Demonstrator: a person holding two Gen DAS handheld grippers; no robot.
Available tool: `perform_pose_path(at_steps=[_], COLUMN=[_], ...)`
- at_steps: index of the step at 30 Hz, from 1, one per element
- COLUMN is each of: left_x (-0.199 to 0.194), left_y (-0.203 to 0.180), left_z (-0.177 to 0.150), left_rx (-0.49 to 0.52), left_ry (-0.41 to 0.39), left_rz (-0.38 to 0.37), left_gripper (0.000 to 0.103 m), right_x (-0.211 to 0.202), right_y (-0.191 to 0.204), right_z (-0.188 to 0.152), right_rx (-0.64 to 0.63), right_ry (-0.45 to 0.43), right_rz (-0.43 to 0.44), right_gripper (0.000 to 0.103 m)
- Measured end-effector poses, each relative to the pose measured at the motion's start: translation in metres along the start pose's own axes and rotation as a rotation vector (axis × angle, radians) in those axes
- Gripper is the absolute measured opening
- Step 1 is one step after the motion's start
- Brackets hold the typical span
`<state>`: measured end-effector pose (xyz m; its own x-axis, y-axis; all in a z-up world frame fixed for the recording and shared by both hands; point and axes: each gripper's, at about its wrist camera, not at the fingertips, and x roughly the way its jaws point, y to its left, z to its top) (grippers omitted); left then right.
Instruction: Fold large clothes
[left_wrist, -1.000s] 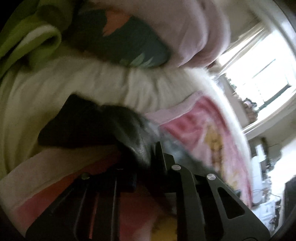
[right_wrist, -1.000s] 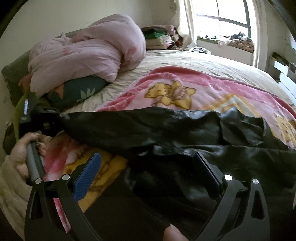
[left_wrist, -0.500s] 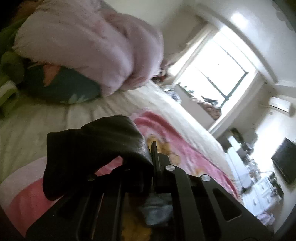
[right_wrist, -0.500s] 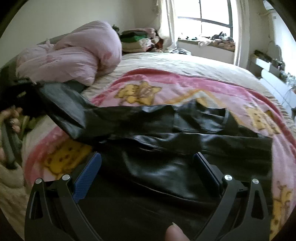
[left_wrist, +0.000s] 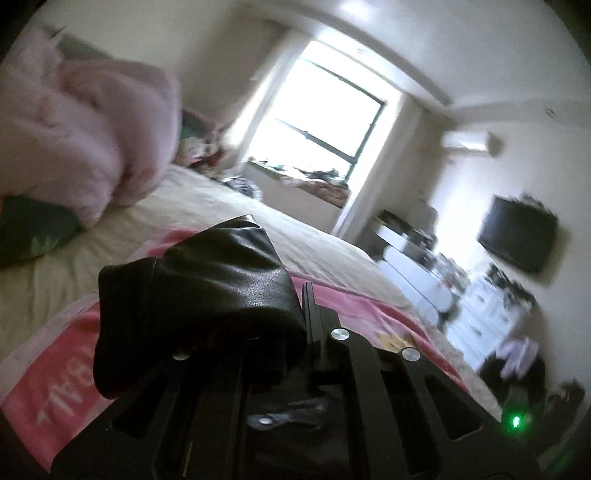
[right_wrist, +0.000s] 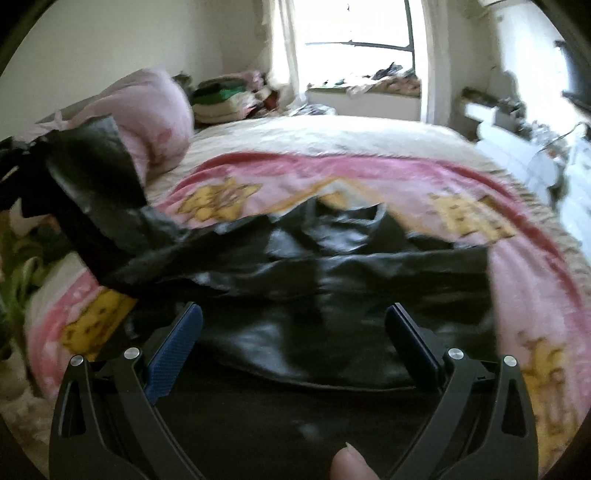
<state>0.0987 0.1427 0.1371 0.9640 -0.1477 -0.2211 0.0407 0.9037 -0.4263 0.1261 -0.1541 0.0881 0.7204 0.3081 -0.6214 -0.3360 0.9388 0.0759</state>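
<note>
A black leather jacket (right_wrist: 332, 280) lies spread on the pink cartoon blanket (right_wrist: 369, 173) on the bed. Its sleeve (right_wrist: 96, 206) is lifted off the bed at the left of the right wrist view. My left gripper (left_wrist: 306, 295) is shut on that sleeve's end (left_wrist: 207, 280), which drapes over the left finger and hides it. My right gripper (right_wrist: 295, 325) is open above the jacket's body, blue pad (right_wrist: 173, 347) at left and dark pad (right_wrist: 413, 339) at right, nothing between them. A thumb tip (right_wrist: 349, 463) shows at the bottom edge.
A bundled pink duvet (right_wrist: 147, 110) and a green pillow (left_wrist: 29, 229) lie at the bed's head. Folded clothes (right_wrist: 221, 99) are stacked beside the window (left_wrist: 325, 107). White drawers (left_wrist: 413, 266) and a wall television (left_wrist: 517, 232) stand to the right of the bed.
The left gripper has risen and rolled, carrying the sleeve end up off the blanket. The right gripper has moved sideways along the jacket, staying open.
</note>
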Motion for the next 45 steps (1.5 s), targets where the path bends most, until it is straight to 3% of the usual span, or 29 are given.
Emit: perform_pose_path(at_steps=[5, 11, 17, 20, 24, 26, 28, 31, 34, 38, 41, 44, 45], left_x=[0.011, 0.036, 0.071, 0.092, 0.111, 0.116, 0.117, 0.112, 0.106, 0.091, 0.073, 0.061, 0.059], left_y=[-0.019, -0.051, -0.08, -0.095, -0.111, -0.117, -0.124, -0.137, -0.141, -0.146, -0.15, -0.158, -0.163], left_z=[-0.014, -0.045, -0.095, -0.128, -0.173, -0.189, -0.206, -0.22, -0.228, -0.221, -0.214, -0.207, -0.207], left_rx=[0.088, 0.17, 0.251, 0.303, 0.417, 0.449, 0.487, 0.566, 0.573, 0.575, 0.619, 0.711, 0.74], left_ry=[0.023, 0.138, 0.324, 0.458, 0.59, 0.633, 0.673, 0.688, 0.713, 0.714, 0.64, 0.504, 0.466], left_rz=[-0.064, -0.17, -0.278, -0.316, -0.301, -0.306, -0.318, -0.308, -0.333, -0.372, -0.376, -0.279, -0.276], left_gripper=[0.001, 0.002, 0.002, 0.004, 0.007, 0.015, 0.039, 0.059, 0.077, 0.089, 0.094, 0.094, 0.094], right_x=[-0.014, -0.027, -0.039, -0.044, -0.047, -0.047, -0.049, -0.05, -0.051, -0.053, -0.056, -0.059, -0.061], right_y=[-0.037, -0.077, -0.109, -0.122, -0.138, -0.146, -0.154, -0.165, -0.178, -0.19, -0.197, -0.205, -0.207], right_z=[0.003, 0.005, 0.004, 0.001, -0.002, -0.003, -0.006, -0.009, -0.013, -0.017, -0.019, -0.021, -0.021], right_rx=[0.08, 0.181, 0.292, 0.335, 0.384, 0.411, 0.432, 0.461, 0.504, 0.525, 0.539, 0.567, 0.571], right_ry=[-0.043, -0.067, -0.09, -0.089, -0.08, -0.078, -0.078, -0.076, -0.068, -0.062, -0.068, -0.078, -0.082], right_rz=[-0.073, -0.12, -0.101, -0.095, -0.098, -0.099, -0.11, -0.126, -0.137, -0.155, -0.168, -0.168, -0.17], right_gripper=[0.098, 0.098, 0.098, 0.098, 0.098, 0.098, 0.098, 0.098, 0.098, 0.098, 0.098, 0.098, 0.098])
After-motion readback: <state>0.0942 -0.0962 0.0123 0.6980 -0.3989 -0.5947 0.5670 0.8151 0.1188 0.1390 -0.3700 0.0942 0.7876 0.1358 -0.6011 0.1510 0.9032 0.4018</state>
